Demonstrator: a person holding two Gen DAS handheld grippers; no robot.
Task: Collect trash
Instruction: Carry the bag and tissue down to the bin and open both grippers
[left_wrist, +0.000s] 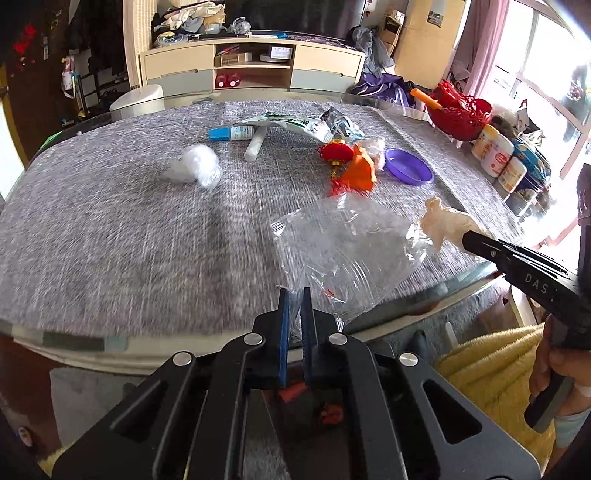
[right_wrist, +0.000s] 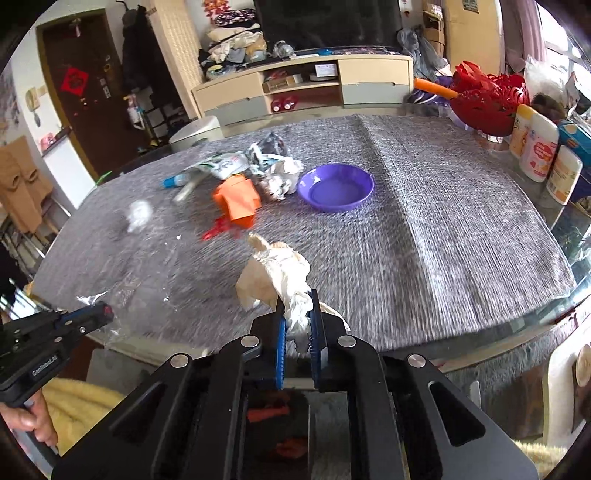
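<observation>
My left gripper (left_wrist: 294, 291) is shut on the edge of a clear plastic bag (left_wrist: 347, 243) held over the near edge of the grey table mat (left_wrist: 110, 229). My right gripper (right_wrist: 298, 295) is shut on a crumpled cream tissue (right_wrist: 277, 269); in the left wrist view the tissue (left_wrist: 441, 219) hangs at the bag's right side. More trash lies farther back: a clear plastic wad (left_wrist: 195, 166), a blue-capped tube (left_wrist: 231, 132), a white stick (left_wrist: 255, 146), green-white wrappers (left_wrist: 291, 123), orange paper (left_wrist: 360, 171), a red ornament (left_wrist: 334, 153) and crumpled paper (right_wrist: 280, 177).
A purple dish (right_wrist: 336, 186) sits mid-table. A red basket (right_wrist: 487, 99) and several white bottles (right_wrist: 539, 151) stand along the right edge. A yellow towel (left_wrist: 487, 365) lies below the table's near right. A cabinet (left_wrist: 251, 70) stands behind.
</observation>
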